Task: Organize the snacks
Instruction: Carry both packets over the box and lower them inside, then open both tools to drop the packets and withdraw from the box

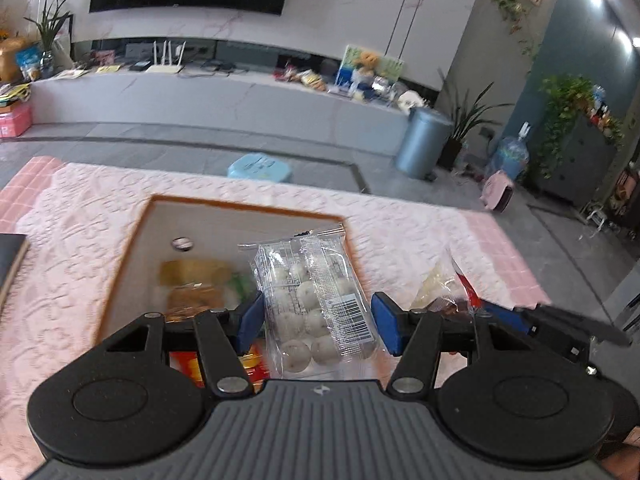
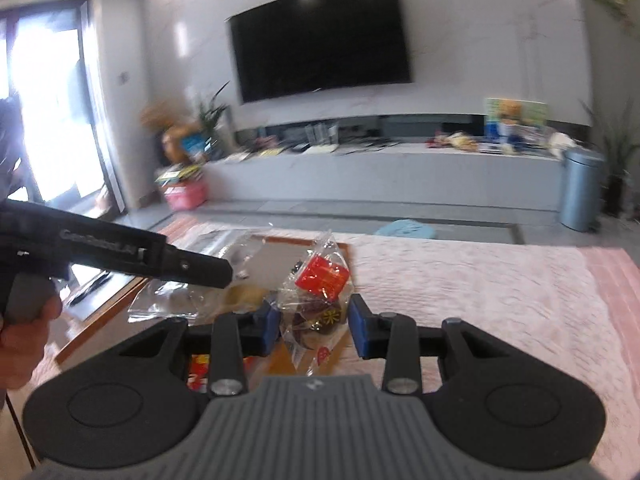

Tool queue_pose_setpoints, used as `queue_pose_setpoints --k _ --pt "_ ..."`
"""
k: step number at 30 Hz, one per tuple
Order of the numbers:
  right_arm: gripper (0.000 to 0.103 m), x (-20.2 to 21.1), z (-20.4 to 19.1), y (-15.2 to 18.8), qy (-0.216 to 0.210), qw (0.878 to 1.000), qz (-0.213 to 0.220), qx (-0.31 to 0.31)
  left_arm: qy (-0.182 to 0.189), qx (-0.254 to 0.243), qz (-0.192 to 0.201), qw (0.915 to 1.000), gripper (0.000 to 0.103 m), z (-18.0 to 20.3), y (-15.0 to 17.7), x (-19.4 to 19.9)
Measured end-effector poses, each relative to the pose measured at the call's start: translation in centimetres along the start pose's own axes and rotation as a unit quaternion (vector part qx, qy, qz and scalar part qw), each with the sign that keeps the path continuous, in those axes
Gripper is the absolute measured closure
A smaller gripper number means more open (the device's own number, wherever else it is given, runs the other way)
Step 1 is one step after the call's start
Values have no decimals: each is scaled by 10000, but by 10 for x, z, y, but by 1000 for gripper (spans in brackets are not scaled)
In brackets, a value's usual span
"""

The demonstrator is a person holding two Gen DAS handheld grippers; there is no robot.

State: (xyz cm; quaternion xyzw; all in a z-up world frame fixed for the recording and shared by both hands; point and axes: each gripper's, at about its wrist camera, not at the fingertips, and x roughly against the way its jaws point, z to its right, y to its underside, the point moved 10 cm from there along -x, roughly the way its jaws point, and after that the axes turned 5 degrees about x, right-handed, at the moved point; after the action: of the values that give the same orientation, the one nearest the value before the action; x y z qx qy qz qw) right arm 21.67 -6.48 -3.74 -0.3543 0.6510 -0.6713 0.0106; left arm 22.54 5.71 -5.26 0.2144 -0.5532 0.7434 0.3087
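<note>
1. Left claw (image 1: 318, 320): two blue pads closed against the sides of one clear packet of white round snacks (image 1: 316, 300), lifted over the tray; about ten balls countable through the wrap, one barcode label on its right side.
2. Right claw (image 2: 314, 326): two blue pads pinching one clear bag of wrapped sweets (image 2: 316, 304), one red wrapper at top, dark wrappers below; same bag seen at right edge of left wrist view.
3. Below both claws: one red packet (image 1: 256, 364) lying at near end of tray.
4. One shallow wooden-rimmed tray (image 1: 132, 248), pale floor; inside, two yellowish blurred packets (image 1: 194, 284), exact kind unreadable, and one small round item (image 1: 182, 243) farther back.
5. Surface under tray: one pink-and-white patterned cloth (image 1: 400, 216).
6. Left edge of right wrist view: one hand (image 2: 24, 344) on grip of left device.
7. Beyond surface: one pale blue stool (image 1: 260, 166), one grey-blue bin (image 1: 424, 142), one wall-mounted television (image 2: 320, 36).
</note>
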Motion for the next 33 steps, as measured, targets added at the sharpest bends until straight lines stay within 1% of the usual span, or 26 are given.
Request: queue_pose_setpoints --k 3,6,10,12,14,17,20,25,28,33 --pt "69 -20 -27 -4 -185 9985 -367 354 -35 113 -316 9994 36 -21 4 -11" --pt "69 -45 -48 -3 -216 9933 -789 811 -139 96 -548 9984 36 -39 8 -26" --pt "69 -77 -69 3 -108 9790 -1290 1577 -279 20 -780 9966 36 -58 17 -46" --pt "69 -93 -75 9 -62 9692 -1508 1946 -376 -54 -848 9957 36 -63 18 -56" --pt "69 -107 -72 15 -61 9613 -1678 2182 -536 -231 -855 9946 36 -70 19 -62" --pt "69 -123 -71 22 -6 9507 -1828 2506 -753 -523 -825 9924 36 -74 24 -65" --pt "69 -133 -72 28 -15 9412 -1917 2782 -963 -914 -748 9883 36 -75 26 -67" --pt "68 -144 -74 41 13 9226 -2025 3283 -1140 -1363 -704 9816 36 -70 28 -70" --pt "68 -145 -71 44 48 9173 -2058 3407 -1213 -1528 -719 9781 36 -67 29 -72" --pt "68 -146 -68 49 56 9156 -2063 3450 -1194 -1534 -729 9782 36 -68 28 -73"
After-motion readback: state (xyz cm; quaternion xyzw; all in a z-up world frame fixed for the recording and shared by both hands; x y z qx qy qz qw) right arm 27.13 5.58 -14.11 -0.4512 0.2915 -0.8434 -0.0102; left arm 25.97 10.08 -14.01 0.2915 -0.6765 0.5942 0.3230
